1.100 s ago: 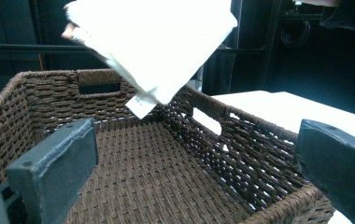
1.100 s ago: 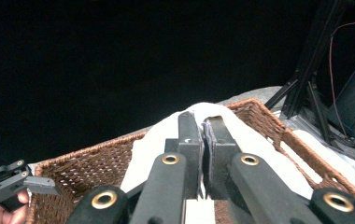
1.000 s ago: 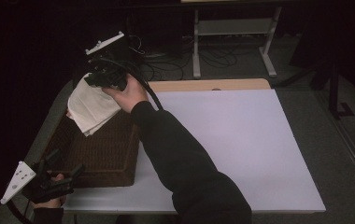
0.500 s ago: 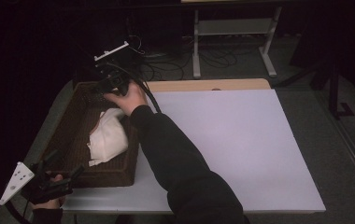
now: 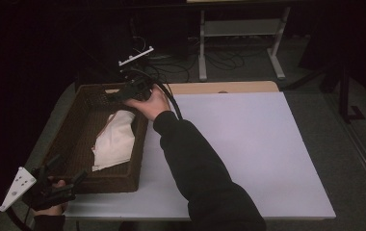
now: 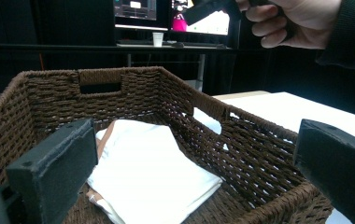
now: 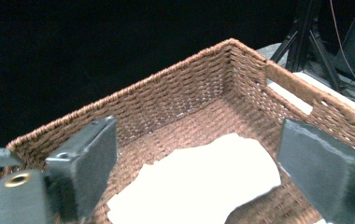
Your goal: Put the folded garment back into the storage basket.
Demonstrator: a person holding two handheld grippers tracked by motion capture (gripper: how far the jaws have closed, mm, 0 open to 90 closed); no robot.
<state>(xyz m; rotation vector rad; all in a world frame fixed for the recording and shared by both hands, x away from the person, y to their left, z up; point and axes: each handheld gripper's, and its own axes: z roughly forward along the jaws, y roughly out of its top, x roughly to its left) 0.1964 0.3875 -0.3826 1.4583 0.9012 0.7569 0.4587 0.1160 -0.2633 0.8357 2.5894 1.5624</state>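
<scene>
Now both hand-held grippers [image 5: 123,92] [image 5: 58,180] wide open, empty, over basket [image 5: 75,139] on white table [image 5: 248,144], dark room.

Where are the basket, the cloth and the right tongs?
basket [image 5: 75,139], high view, bare woven floor.
cloth [image 5: 116,142], high view, middle of the fold.
right tongs [image 7: 194,172], right gripper view, midway between the tips.

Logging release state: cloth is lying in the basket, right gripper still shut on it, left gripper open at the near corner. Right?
Not quite. The right gripper is not shut on the cloth: the right gripper view shows its jaws wide apart above the cloth, nothing between them. The rest holds: the cloth lies in the basket, and the left gripper is open at the near corner.
</scene>
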